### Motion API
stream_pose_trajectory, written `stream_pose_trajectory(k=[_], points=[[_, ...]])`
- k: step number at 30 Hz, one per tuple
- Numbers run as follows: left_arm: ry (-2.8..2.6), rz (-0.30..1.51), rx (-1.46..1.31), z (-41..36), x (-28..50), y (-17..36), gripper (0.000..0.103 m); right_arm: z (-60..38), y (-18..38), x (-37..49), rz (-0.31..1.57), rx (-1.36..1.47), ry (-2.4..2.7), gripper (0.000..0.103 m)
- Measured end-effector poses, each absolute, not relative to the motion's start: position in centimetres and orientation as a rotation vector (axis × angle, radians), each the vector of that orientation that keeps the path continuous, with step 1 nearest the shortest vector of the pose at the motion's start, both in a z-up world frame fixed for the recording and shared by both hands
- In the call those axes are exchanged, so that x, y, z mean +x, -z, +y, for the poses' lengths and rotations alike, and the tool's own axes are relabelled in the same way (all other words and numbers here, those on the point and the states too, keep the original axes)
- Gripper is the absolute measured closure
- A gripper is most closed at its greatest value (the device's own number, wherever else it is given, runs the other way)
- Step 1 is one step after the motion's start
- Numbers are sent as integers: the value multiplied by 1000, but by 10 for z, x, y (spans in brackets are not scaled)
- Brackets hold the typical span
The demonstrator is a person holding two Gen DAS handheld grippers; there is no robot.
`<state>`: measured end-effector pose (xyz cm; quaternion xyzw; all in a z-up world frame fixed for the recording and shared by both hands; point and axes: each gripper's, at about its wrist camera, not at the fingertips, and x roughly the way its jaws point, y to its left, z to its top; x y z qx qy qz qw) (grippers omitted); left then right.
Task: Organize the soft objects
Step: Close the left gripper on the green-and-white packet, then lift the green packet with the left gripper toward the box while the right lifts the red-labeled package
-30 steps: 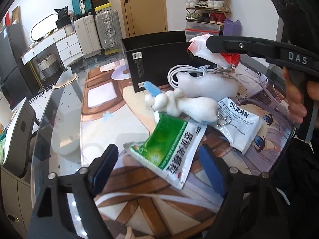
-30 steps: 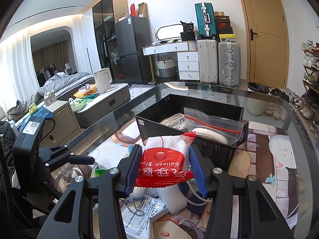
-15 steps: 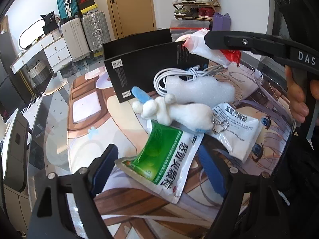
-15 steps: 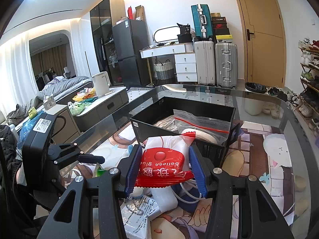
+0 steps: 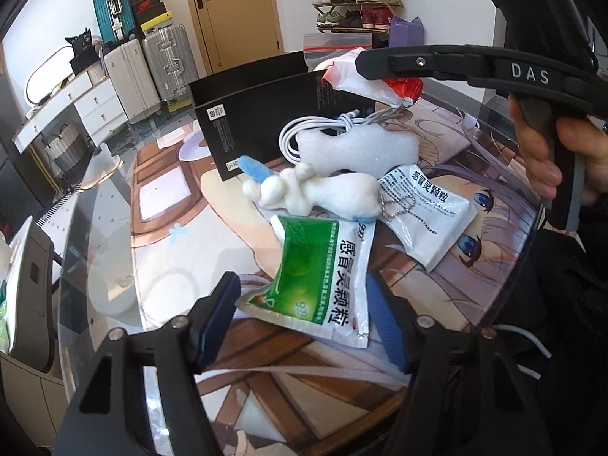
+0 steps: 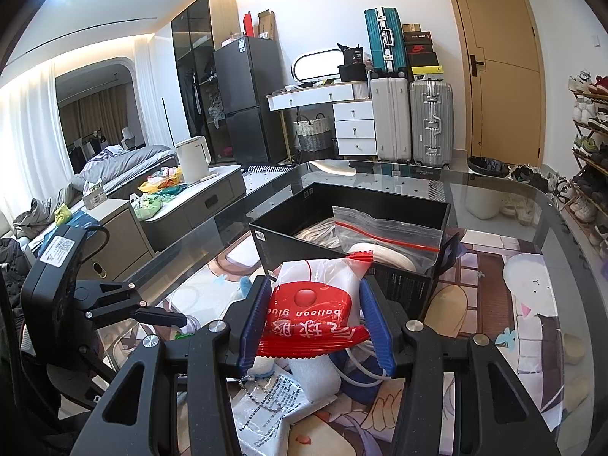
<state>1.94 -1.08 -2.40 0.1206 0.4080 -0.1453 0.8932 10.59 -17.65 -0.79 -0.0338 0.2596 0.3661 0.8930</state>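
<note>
A green-and-white medicine sachet (image 5: 323,269) lies on the printed mat, and my left gripper (image 5: 300,319) straddles its near end. The jaws are closing, with the blue pads close beside the sachet's edges but not clearly pressing. Behind it lie a white plush toy (image 5: 315,193) with a blue ear, a white sachet (image 5: 425,212), a white foam piece (image 5: 357,148) and a coiled white cable (image 5: 296,133). My right gripper (image 6: 315,319) is shut on a red-and-white balloon glue bag (image 6: 315,296), held in the air just before the black box (image 6: 342,205).
The black box holds a clear zip bag (image 6: 383,235) with a red seal and some pale items. A person's hand (image 5: 539,159) grips the right tool's handle. The glass table's rounded edge (image 5: 76,228) runs along the left, with suitcases and a shoe rack far behind.
My left gripper's jaws have narrowed around the green sachet and the view has rolled a little. The right gripper keeps the glue bag in the same place.
</note>
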Motion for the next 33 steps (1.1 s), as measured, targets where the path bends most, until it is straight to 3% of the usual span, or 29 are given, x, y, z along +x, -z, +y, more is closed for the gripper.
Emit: stream_pose_trajectory(k=[3,10,13,15,20,33], points=[[277,841,252,-12,26,24,24,-175,8,105,540,-69,-757,54],[316,841,250,-16,37,27,24,-174,8,105,539,-69,-755,54],[344,851,224,-13,36,27,33,-175,8,104,539,-64,-754,54],[353,844,223,-12,34,26,47,-175,8,104,539,-66,-754,54],[368,827,157,-7,26,23,66,-179,7,106,537,-63,-751,54],[373,764,0,11,9,12,67,-190,2,104,519,-48,-730,54]])
